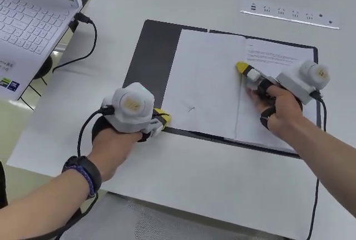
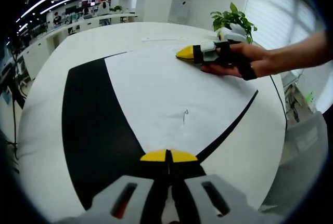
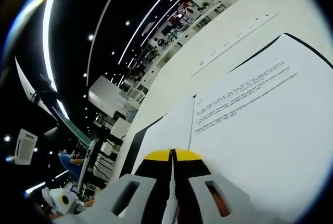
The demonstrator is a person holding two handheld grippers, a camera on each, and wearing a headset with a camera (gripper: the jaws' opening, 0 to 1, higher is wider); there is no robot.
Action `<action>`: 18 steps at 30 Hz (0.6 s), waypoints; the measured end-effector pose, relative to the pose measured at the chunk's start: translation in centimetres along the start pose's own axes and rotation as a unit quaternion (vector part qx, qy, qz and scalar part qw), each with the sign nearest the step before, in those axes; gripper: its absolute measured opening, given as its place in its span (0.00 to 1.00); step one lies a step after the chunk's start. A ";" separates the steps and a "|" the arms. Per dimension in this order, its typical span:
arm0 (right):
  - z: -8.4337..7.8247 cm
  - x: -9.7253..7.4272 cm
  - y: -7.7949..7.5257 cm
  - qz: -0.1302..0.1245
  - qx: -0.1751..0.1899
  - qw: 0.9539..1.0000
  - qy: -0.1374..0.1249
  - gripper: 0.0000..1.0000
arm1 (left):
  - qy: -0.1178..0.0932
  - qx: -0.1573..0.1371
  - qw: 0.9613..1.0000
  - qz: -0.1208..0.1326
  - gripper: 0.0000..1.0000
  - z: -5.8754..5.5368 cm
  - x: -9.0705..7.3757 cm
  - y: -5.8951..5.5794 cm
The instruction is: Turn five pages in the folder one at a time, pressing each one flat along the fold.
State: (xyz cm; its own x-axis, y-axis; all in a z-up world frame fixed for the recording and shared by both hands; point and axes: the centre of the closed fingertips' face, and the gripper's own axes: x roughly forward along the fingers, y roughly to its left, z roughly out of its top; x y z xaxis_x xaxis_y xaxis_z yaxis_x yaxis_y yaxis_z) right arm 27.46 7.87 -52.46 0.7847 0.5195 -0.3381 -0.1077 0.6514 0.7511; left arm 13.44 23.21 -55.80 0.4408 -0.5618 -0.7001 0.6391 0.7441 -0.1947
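A black folder (image 1: 150, 56) lies open on the white table, with a blank turned page (image 1: 203, 78) on its left side and a printed page (image 1: 278, 56) on its right. My left gripper (image 1: 162, 117) rests shut at the folder's near edge, its yellow tips (image 2: 168, 156) touching the black cover beside the blank page (image 2: 171, 94). My right gripper (image 1: 242, 68) is shut, with its yellow tips (image 3: 171, 155) pressed on the paper at the fold, between the blank sheet and the printed page (image 3: 260, 115). In the left gripper view the right gripper (image 2: 187, 53) shows at the far side of the page.
A white laptop (image 1: 33, 17) stands at the top left with a black cable (image 1: 89, 34) running from it toward the folder. A power strip (image 1: 289, 14) is set into the table at the back right. The table's near edge (image 1: 183, 212) runs below my hands.
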 end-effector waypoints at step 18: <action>3.3 3.6 -2.0 -0.024 0.012 0.999 -0.032 0.00 | -0.007 -0.009 1.000 0.005 0.00 0.0 0.1 0.1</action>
State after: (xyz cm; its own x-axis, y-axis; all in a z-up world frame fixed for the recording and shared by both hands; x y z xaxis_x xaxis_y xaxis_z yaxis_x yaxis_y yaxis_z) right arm 32.54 6.60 -53.27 0.8257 0.4514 -0.3384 -0.0550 0.6614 0.7480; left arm 13.54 23.27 -55.93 0.4560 -0.5594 -0.6922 0.6239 0.7556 -0.1996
